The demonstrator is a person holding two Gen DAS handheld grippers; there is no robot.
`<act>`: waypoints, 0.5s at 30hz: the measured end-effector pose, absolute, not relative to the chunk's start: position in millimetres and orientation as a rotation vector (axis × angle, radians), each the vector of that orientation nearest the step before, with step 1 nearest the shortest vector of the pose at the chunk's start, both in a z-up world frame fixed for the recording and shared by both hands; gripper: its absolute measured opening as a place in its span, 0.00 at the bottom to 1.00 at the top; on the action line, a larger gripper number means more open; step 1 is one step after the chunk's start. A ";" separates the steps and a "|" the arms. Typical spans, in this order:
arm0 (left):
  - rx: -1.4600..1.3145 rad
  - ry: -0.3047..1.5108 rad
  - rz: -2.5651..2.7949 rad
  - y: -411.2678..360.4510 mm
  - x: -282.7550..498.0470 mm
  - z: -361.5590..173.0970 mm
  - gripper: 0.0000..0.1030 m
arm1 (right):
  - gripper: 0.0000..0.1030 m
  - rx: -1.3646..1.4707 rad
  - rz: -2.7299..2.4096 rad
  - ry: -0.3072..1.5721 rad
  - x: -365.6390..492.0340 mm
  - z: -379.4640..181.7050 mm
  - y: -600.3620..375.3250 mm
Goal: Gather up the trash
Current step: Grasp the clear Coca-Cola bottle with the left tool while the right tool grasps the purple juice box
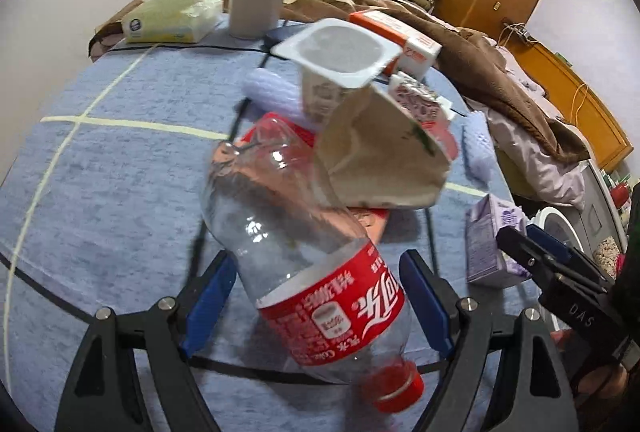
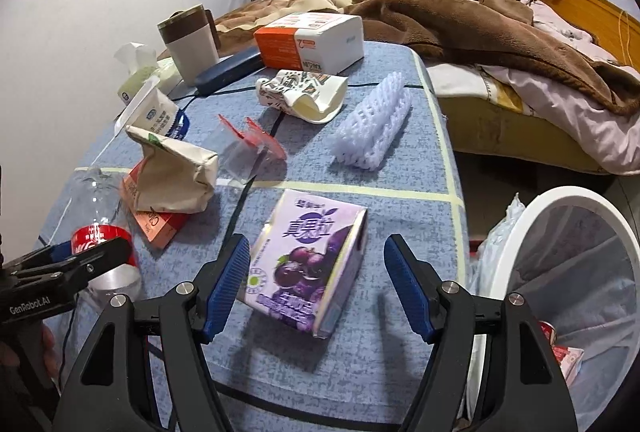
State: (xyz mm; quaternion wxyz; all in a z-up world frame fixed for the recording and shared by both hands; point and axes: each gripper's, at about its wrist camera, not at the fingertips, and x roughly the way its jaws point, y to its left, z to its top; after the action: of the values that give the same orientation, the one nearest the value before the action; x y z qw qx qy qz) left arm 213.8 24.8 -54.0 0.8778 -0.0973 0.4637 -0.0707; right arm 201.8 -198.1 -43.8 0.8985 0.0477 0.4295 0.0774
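The right gripper stands open with the purple juice carton between its blue pads; the near pad looks just beside the carton's left face, the other pad is well apart from its right face, and nothing is pinched yet. The carton lies flat near the table's front edge, close to its right corner, its long axis running away from the fingers and tilted a little to the right, so closing across its short width looks the natural grab. Beyond that corner, below the table, waits the white-rimmed bin with a bag liner. The left gripper is likewise open, straddling a clear plastic bottle with a red label and red cap, cap end toward the camera, its length running between the pads without visible squeeze. The carton is glossy, grape-printed, slightly dented.
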 end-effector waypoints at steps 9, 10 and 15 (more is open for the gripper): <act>-0.283 0.966 -0.067 65.8 208.5 -53.0 0.83 | 0.69 0.085 0.144 0.915 205.8 -50.4 -182.8; -0.296 0.968 -0.051 68.6 208.6 -53.9 0.83 | 0.69 0.082 0.138 0.922 206.1 -51.3 -181.4; -0.295 0.957 0.017 76.9 208.6 -55.8 0.83 | 0.69 0.079 0.105 0.922 205.8 -54.1 -183.2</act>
State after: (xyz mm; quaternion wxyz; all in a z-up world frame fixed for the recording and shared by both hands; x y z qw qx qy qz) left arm 208.6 76.9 -55.8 0.8773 -0.1412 0.4587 0.0083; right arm 205.8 -183.2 -54.1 0.8935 0.0380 0.4447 0.0506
